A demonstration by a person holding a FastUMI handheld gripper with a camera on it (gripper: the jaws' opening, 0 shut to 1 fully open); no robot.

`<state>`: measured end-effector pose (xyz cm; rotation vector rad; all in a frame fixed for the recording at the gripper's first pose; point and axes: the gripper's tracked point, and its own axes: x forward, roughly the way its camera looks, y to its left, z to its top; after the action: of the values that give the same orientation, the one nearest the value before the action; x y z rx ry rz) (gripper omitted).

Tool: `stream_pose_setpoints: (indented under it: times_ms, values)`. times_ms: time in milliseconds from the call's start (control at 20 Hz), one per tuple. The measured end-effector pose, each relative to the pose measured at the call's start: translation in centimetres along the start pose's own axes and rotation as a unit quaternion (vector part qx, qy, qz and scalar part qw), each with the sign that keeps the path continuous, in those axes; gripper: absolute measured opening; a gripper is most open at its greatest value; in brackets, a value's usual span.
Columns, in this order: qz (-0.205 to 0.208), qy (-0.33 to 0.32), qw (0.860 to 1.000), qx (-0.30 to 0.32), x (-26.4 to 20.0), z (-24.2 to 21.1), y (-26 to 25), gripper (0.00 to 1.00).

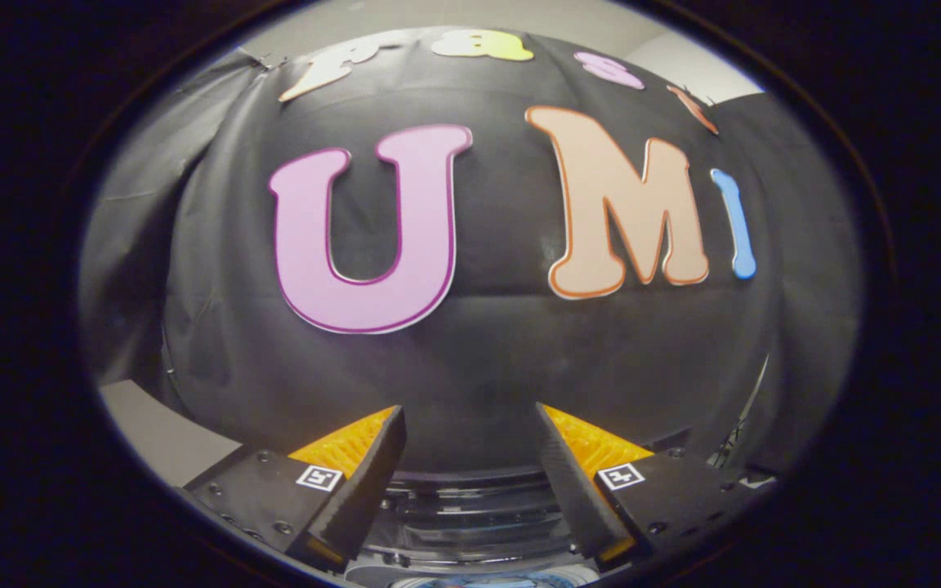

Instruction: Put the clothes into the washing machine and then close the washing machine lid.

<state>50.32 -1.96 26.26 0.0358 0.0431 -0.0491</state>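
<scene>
My gripper (470,420) is open, with a wide gap between its fingers and nothing held in it. Low between the fingers I see part of the washing machine (470,514): a dark ribbed top with a glossy transparent lid surface, lying below and just ahead of the fingertips. The gripper points level toward the booth's wall, well above the machine. I cannot make out any clothes here.
The black cloth wall (470,367) stands close ahead across the whole front. A strip of pale grey surface (160,433) lies beside the left finger. At the right, past the cloth's edge, there is a thin metal stand (736,441).
</scene>
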Motion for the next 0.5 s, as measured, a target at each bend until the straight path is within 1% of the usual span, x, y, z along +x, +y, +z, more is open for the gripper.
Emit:
stream_pose_setpoints:
  times_ms: [50,100,150,250,300,400,500]
  values:
    - [-0.005,0.043,0.999,0.008,1.0,-2.3,-0.2,0.97]
    - [0.000,0.053,0.999,-0.010,1.0,-2.7,0.3,0.97]
    - [-0.002,0.055,0.998,-0.033,1.5,-3.1,-0.2,0.97]
    - [-0.003,0.065,0.998,-0.017,0.6,-3.0,-0.1,0.97]
    - [-0.002,0.071,0.997,-0.023,0.1,-3.0,0.0,0.97]
    - [-0.004,0.065,0.998,-0.021,-0.2,-2.7,-0.4,0.97]
    - [-0.005,0.047,0.999,-0.021,-2.1,-2.7,-0.6,0.97]
